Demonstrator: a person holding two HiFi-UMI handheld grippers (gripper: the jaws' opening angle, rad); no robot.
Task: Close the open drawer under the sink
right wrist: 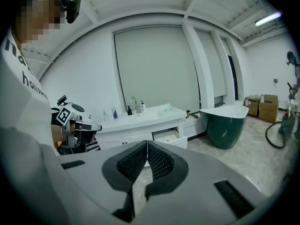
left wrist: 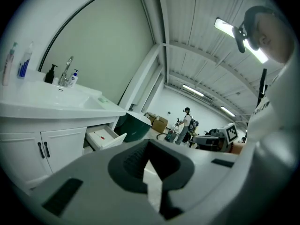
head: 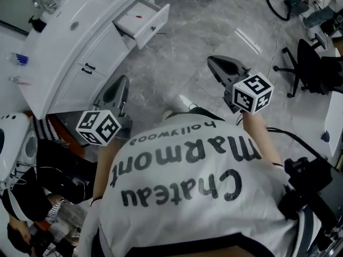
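The white sink cabinet (head: 69, 47) stands at the upper left of the head view. Its one open drawer (head: 142, 20) juts out over the grey floor, with a small red item (head: 139, 16) inside. My left gripper (head: 119, 87) is shut and empty, pointing toward the cabinet from well short of it. Further right, my right gripper (head: 221, 66) is also shut and empty, away from the drawer. The left gripper view shows the drawer (left wrist: 104, 137) beyond the closed tips (left wrist: 149, 142). In the right gripper view the drawer (right wrist: 171, 136) lies far behind the closed tips (right wrist: 147, 142).
A dark green bathtub (right wrist: 225, 123) stands right of the cabinet. An office chair (head: 311, 63) and cables (head: 281, 1) sit at the far right. A white appliance (head: 10, 138) and a seated person (head: 21, 208) are at the left. Cardboard boxes (right wrist: 262, 104) lie beyond.
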